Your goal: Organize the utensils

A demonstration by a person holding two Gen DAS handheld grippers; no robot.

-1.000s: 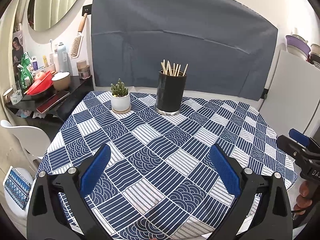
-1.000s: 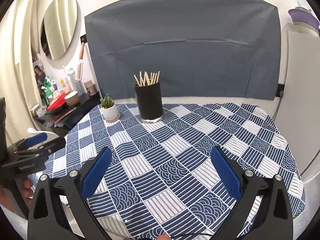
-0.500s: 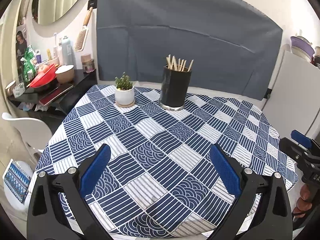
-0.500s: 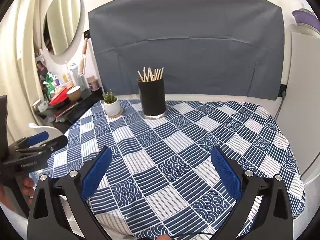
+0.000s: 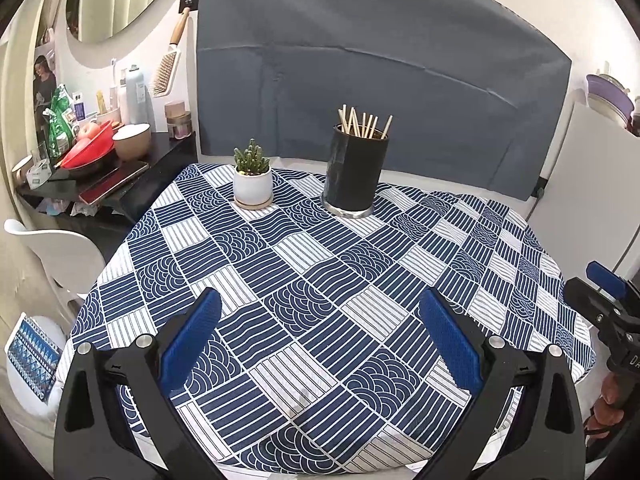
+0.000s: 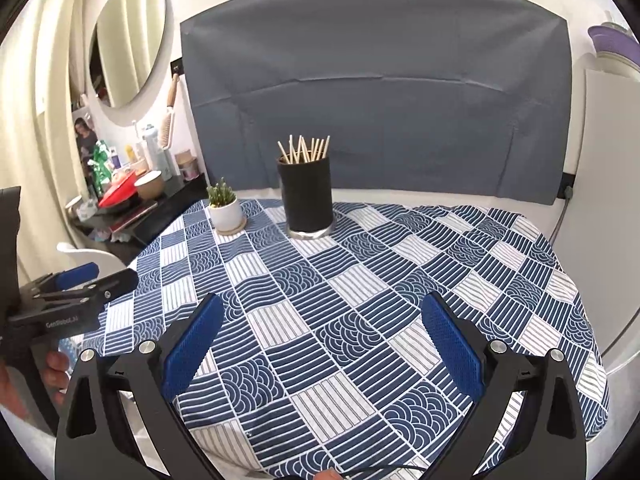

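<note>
Left gripper [image 5: 320,320]: my jaws are wide apart, holding nothing.
Right gripper [image 6: 320,320]: same.
Chopsticks [image 5: 362,122]: standing in black holder [image 5: 354,174], just right of the plant [image 5: 253,178].

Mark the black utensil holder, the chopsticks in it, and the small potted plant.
black utensil holder [image 5: 354,168]: left wrist view, middle of its side wall.
chopsticks [image 5: 362,123]: left wrist view, stick ends above the rim.
potted plant [image 6: 226,213]: right wrist view, white pot's front.

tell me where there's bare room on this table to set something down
Nearly all the tablecloth is free: the whole stretch from the black holder and small potted plant to the near edge, plus the right side. Only the far-left corner holds those two. The side shelf is crowded.
</note>
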